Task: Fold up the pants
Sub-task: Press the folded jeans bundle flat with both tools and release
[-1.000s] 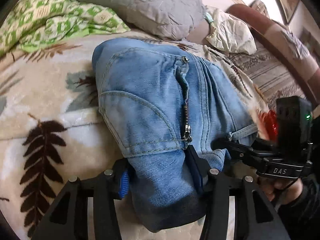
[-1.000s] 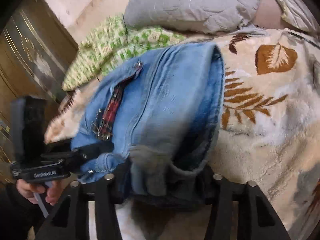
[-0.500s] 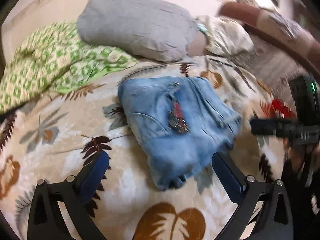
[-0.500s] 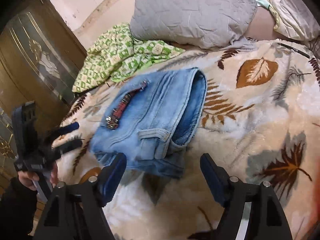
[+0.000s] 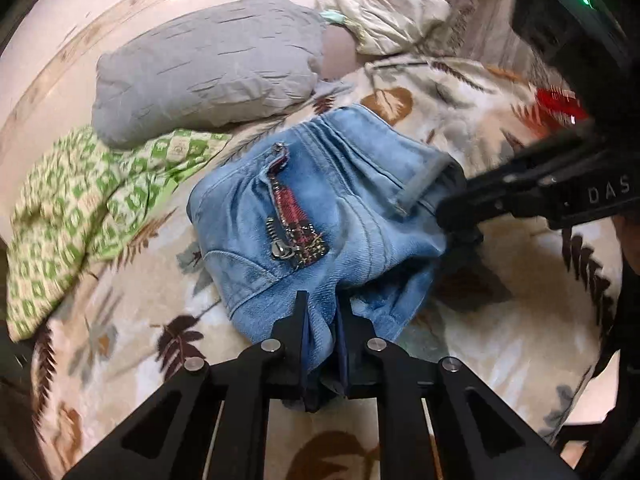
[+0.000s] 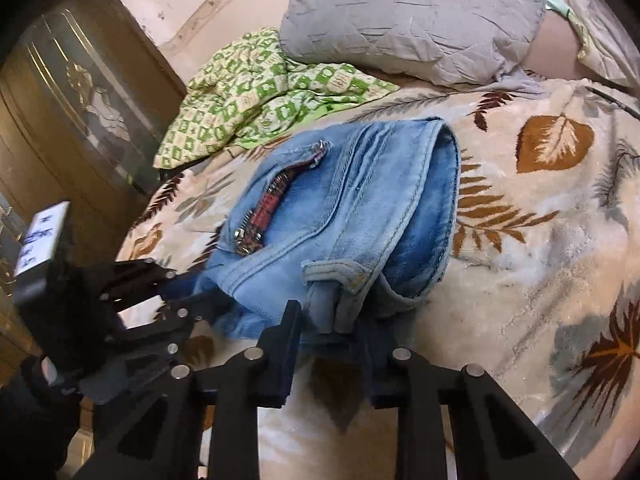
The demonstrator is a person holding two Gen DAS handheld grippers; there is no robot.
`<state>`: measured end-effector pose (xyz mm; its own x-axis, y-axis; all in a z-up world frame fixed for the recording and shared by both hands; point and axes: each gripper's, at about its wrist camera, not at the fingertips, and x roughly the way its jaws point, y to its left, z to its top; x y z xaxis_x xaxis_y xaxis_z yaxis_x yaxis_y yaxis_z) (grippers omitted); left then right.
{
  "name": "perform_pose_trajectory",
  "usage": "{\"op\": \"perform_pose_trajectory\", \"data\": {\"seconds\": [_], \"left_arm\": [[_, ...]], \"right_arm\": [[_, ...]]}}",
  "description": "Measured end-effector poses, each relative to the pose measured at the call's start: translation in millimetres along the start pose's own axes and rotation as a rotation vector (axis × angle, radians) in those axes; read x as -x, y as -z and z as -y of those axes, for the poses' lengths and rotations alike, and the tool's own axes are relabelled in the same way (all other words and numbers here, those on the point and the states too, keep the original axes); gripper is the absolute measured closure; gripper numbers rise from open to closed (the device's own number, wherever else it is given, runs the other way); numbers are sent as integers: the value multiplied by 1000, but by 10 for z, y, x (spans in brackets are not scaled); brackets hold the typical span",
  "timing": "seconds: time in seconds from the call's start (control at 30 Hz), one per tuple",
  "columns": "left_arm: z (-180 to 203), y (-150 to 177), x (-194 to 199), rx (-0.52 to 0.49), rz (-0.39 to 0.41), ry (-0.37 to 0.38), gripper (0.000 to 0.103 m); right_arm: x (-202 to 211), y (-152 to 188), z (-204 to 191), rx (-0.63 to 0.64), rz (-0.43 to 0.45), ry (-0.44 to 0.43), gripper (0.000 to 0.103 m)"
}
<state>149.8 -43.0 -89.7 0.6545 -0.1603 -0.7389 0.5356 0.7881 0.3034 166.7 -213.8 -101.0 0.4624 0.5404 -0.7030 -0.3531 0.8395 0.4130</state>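
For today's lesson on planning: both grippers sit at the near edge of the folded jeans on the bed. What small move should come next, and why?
Probably lift both grippers together, a little. The left gripper and the right gripper each pinch the near edge of the jeans, already folded into a compact bundle on the blanket; an even lift should keep the fold intact.

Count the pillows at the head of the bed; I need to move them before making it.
2: a grey pillow behind the jeans, and a cream pillow to its right. More may lie outside the view.
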Motion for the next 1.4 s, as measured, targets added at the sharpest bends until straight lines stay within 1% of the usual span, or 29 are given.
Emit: {"op": "perform_pose_trajectory", "data": {"seconds": [0.03,0.07,0.17,0.2,0.23,0.27,0.3,0.37,0.43,0.47,0.57,0.63,0.8,1.03,1.17,1.2,1.23,1.27,1.3,1.33,1.37,1.4], "left_arm": [[-6,2,13,6,-2,2,92],[-24,-8,35,18,1,13,92],[-51,6,118,23,36,41,92],[-57,25,129,26,42,50,92],[-61,53,134,28,44,65,91],[-50,90,95,26,34,76,90],[-25,129,32,19,18,80,90],[49,178,-82,-9,7,67,89],[75,172,-118,10,-1,65,89],[73,157,-115,22,-6,66,89],[61,159,-111,24,-12,77,89],[42,163,-110,41,-10,86,89],[48,169,-115,58,-9,84,89],[70,165,-114,52,-14,73,89],[39,155,-83,67,-8,86,86],[13,152,-43,73,2,100,83],[-21,148,23,83,14,116,72],[-86,141,119,110,27,135,41],[-149,132,191,141,36,135,22],[-253,112,300,193,64,109,2],[-334,91,377,230,94,96,2],[-428,54,431,264,107,97,2]], "right_arm": [[4,3,-21,12,10,10,76],[13,6,-38,20,19,12,85],[101,-22,-105,67,52,37,86],[175,-45,-114,94,71,57,86],[218,-59,-86,103,79,76,88],[232,-66,-44,97,76,77,90],[212,-69,42,78,55,76,93],[99,-14,137,82,15,95,92],[-4,69,184,82,-8,114,92],[-23,104,199,84,-1,123,93],[-21,105,249,58,7,111,93],[-22,97,234,68,3,118,93],[-13,121,240,56,6,117,92],[-8,115,222,54,4,129,92],[1,109,199,59,2,138,92],[10,106,195,59,2,134,92],[31,99,190,56,1,124,91],[91,87,182,46,4,104,90],[137,74,178,38,7,92,89],[206,48,179,29,8,84,89],[287,10,187,26,19,84,85],[346,-29,195,23,28,88,79]]}}
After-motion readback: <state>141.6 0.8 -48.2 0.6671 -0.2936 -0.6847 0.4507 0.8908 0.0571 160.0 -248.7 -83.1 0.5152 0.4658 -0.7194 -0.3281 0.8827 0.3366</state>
